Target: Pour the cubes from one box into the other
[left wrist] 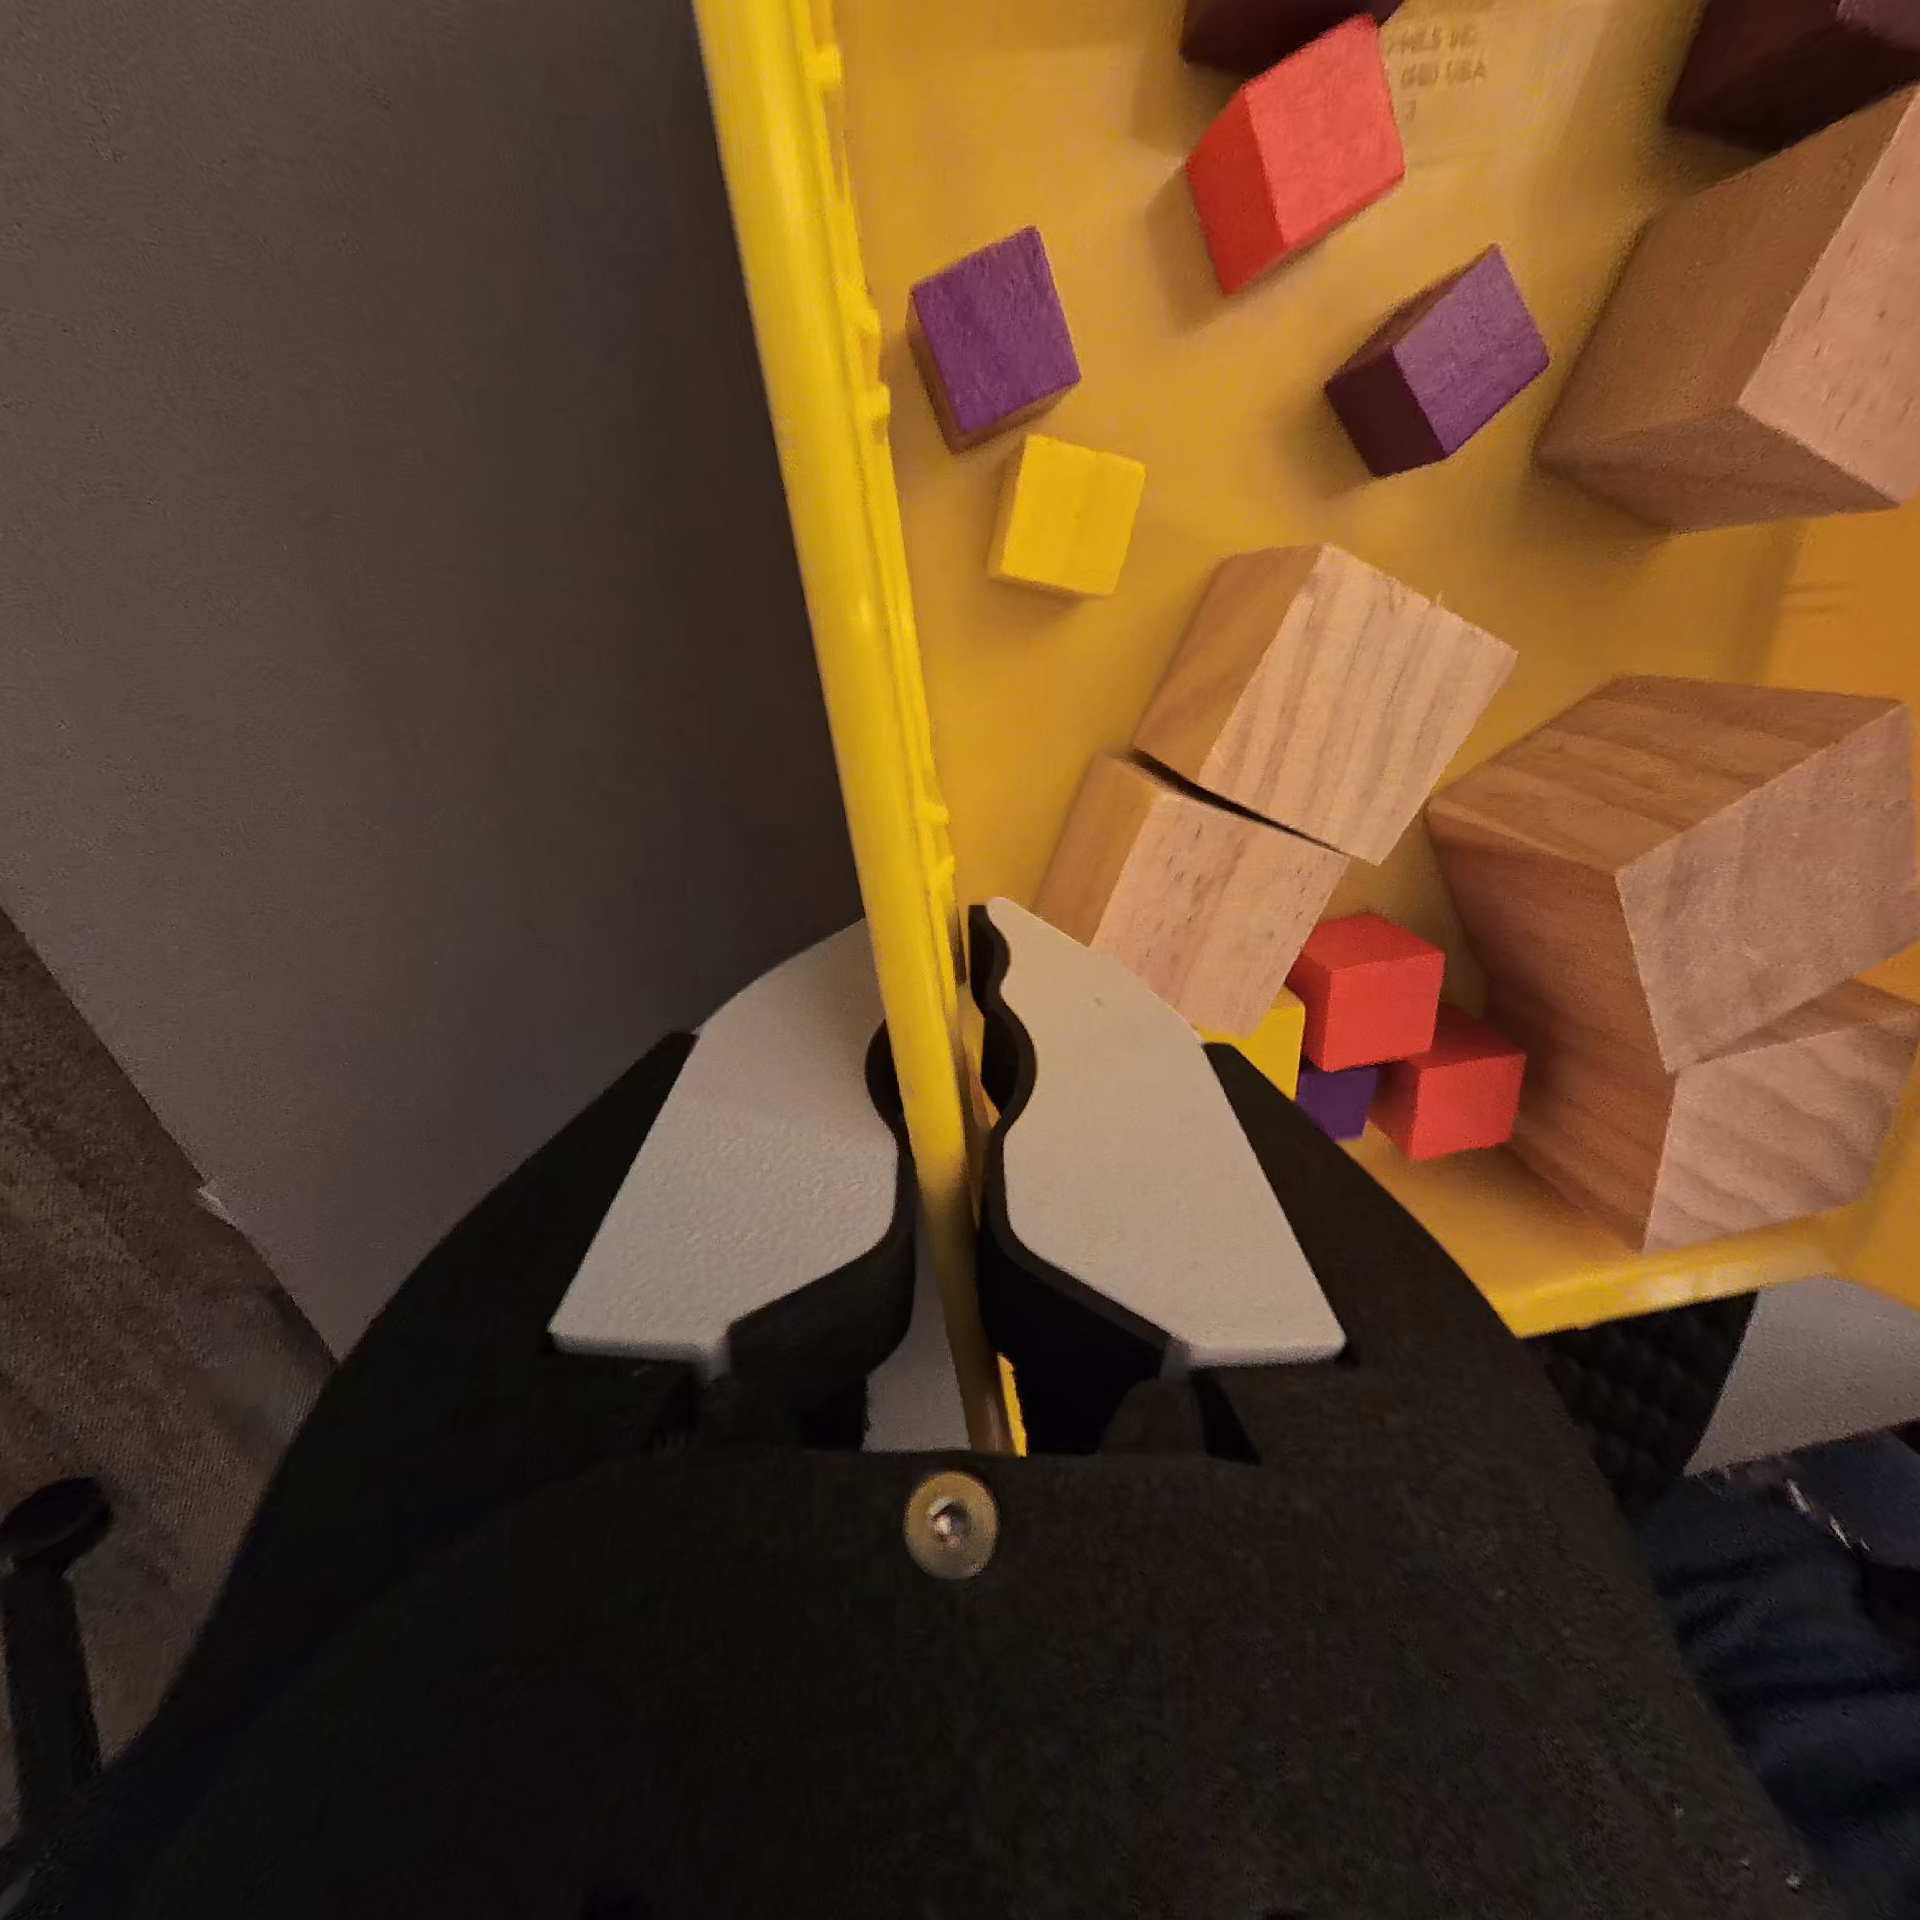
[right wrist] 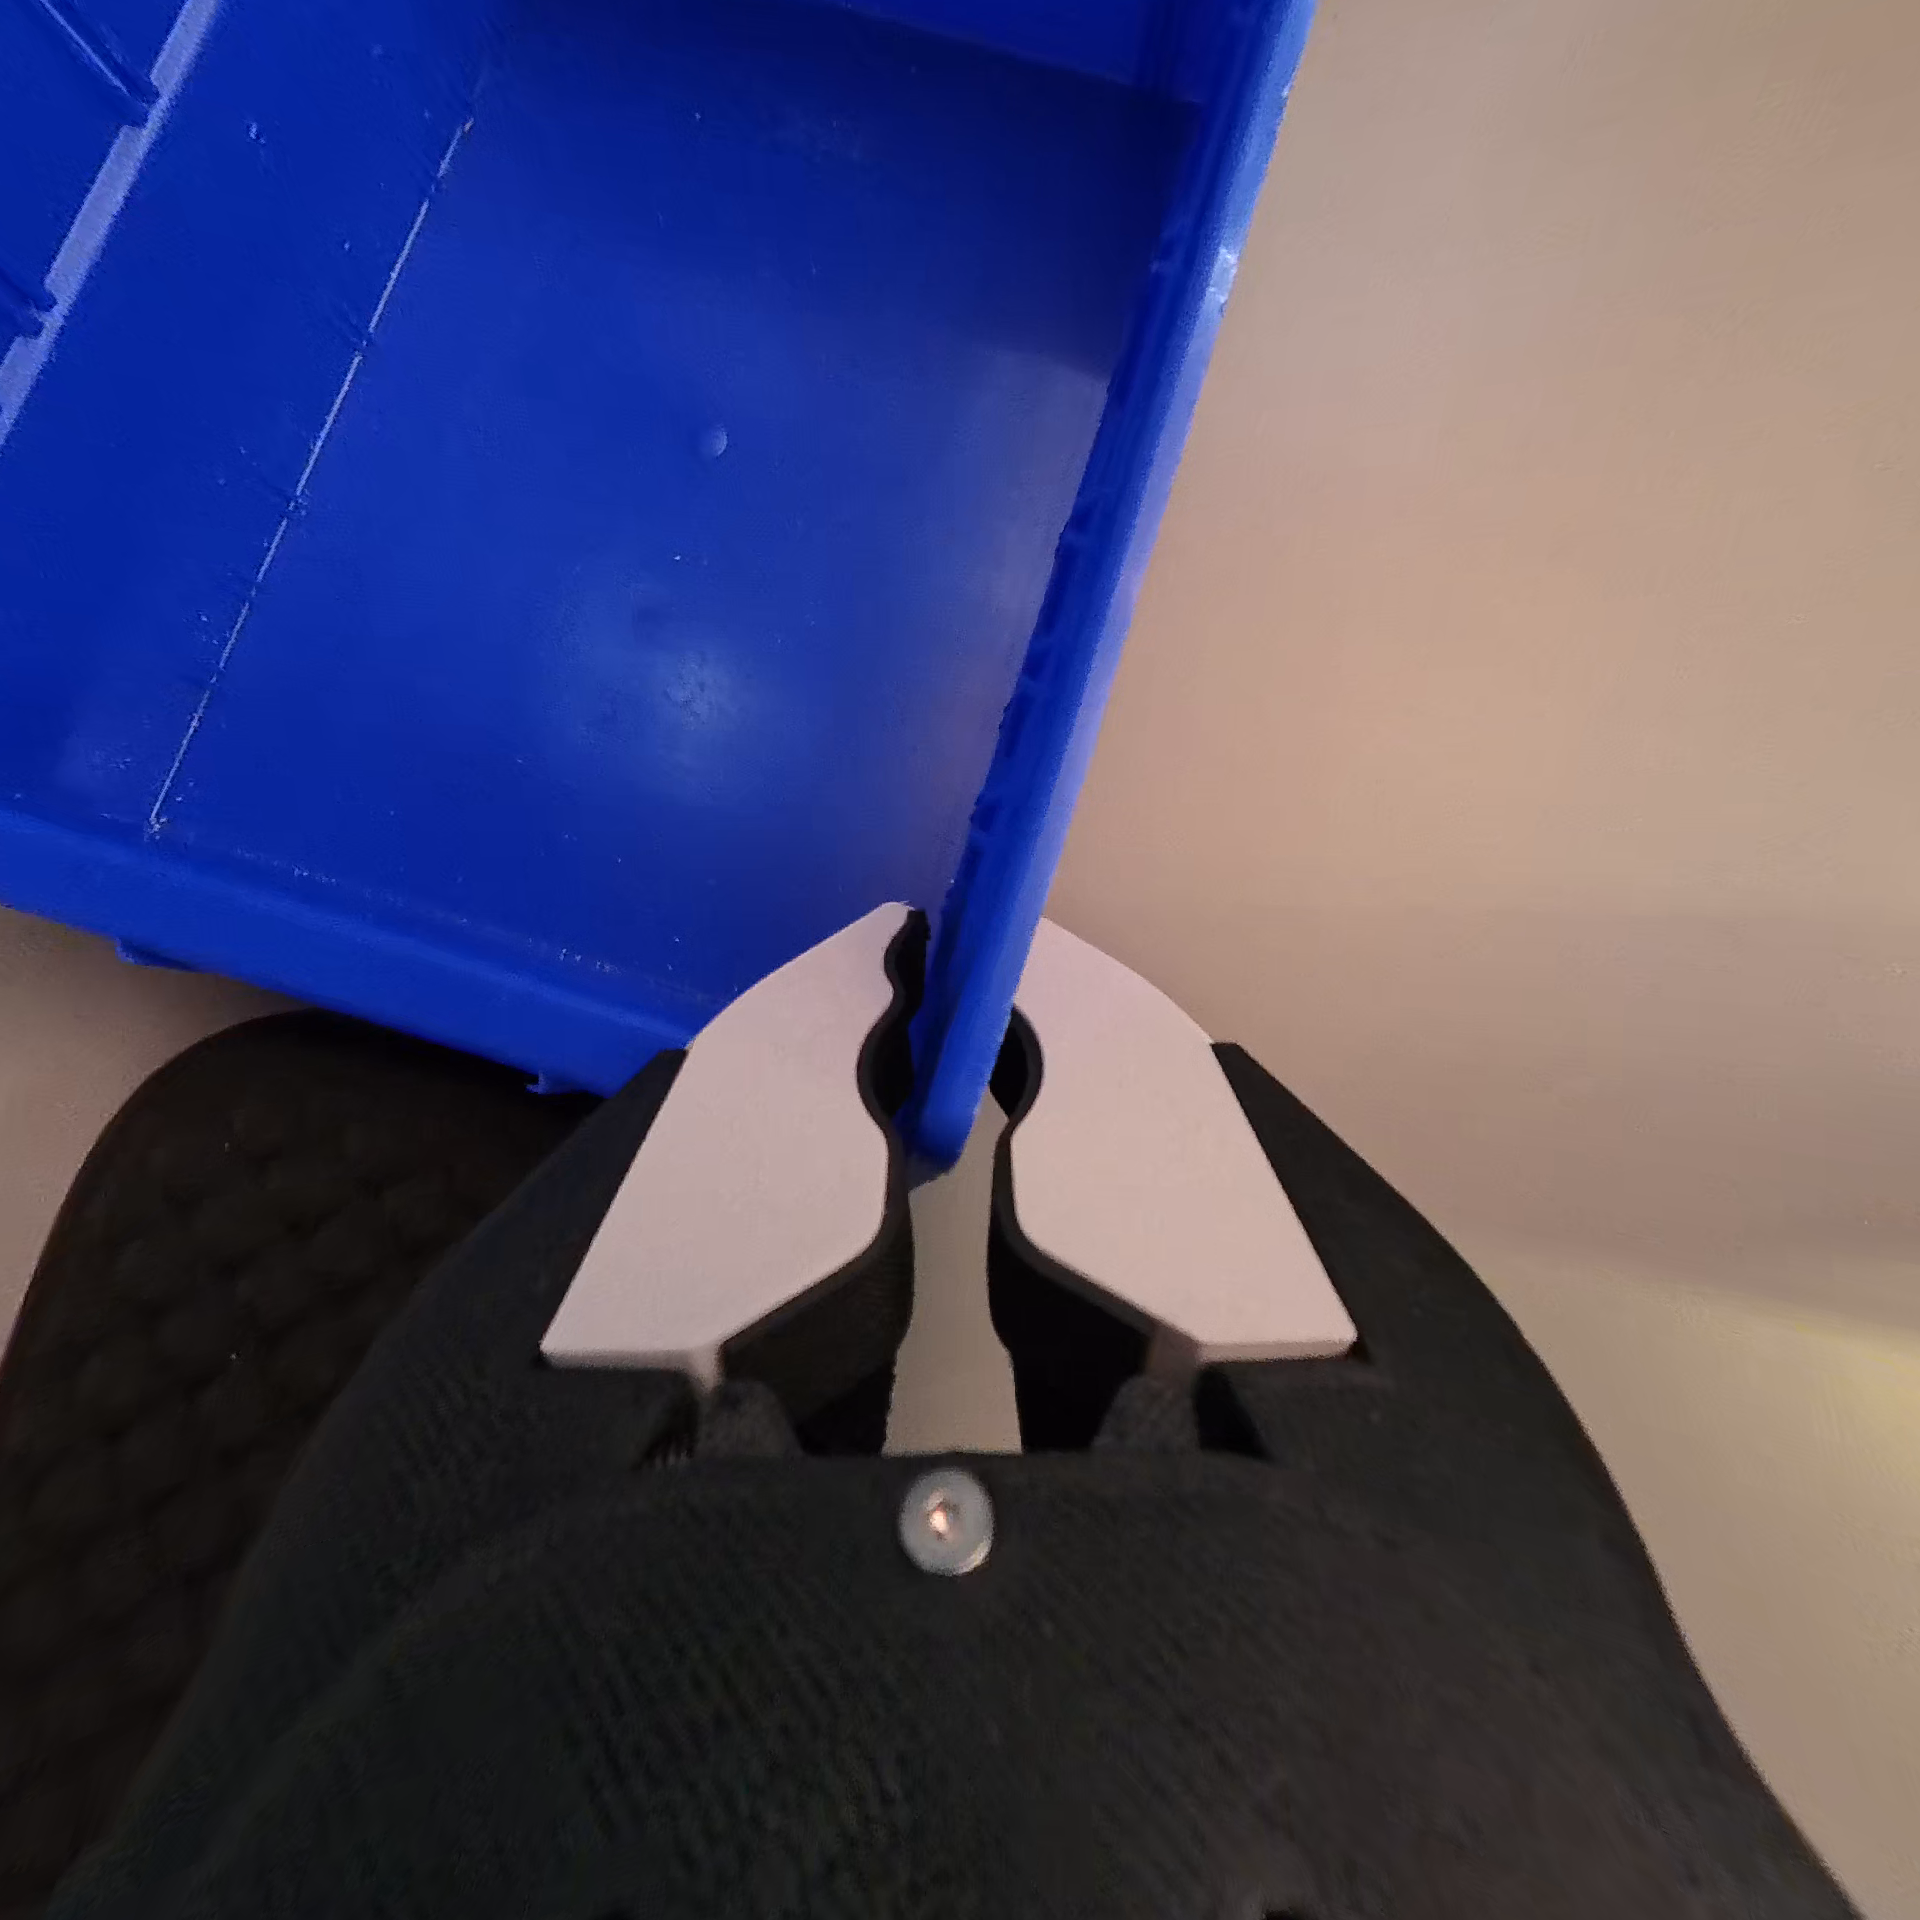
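left wrist view: cubes (left wrist: 1320,707) crowd fingers (left wrist: 1122,1143).

A pale, smooth surface (right wrist: 1558,935) is recorded in the right wrist view. A black dimpled mat (right wrist: 156,1299) is laid directly on it. In the left wrist view, a corner of the mat is seen beside a pale strip of the surface. Surface type is not determined.
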`<action>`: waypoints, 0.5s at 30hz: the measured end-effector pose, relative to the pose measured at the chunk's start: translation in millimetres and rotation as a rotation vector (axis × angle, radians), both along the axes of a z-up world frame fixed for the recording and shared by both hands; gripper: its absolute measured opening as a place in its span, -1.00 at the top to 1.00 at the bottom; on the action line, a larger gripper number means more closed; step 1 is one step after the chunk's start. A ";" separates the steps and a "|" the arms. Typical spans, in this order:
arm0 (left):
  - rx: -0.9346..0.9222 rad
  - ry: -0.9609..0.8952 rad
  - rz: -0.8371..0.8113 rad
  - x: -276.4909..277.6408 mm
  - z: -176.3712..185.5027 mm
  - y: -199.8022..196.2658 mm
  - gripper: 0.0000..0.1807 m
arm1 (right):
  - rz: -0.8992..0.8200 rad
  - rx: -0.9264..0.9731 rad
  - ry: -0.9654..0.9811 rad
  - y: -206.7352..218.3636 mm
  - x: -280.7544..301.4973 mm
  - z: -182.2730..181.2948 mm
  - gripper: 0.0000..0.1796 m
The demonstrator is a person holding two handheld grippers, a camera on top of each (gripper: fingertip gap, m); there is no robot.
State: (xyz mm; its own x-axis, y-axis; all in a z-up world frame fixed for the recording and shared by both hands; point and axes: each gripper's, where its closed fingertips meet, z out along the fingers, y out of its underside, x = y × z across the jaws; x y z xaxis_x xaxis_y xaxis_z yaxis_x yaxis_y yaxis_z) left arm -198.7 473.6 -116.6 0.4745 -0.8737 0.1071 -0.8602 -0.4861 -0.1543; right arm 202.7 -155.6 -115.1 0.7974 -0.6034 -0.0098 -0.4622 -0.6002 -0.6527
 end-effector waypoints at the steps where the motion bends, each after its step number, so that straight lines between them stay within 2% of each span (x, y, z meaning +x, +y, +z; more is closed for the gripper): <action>1: -0.018 0.018 -0.011 -2.8 -0.1 -2.5 0.92 | 0.004 0.007 0.001 -0.4 0.0 0.1 0.88; 10: -0.030 0.030 -0.043 -6.2 -0.6 -4.1 0.91 | 0.010 0.103 0.025 2.3 -0.1 1.7 0.85; 15: -0.086 0.021 0.090 5.4 -0.8 -1.0 0.94 | -0.006 0.127 0.027 2.6 -0.2 2.2 0.85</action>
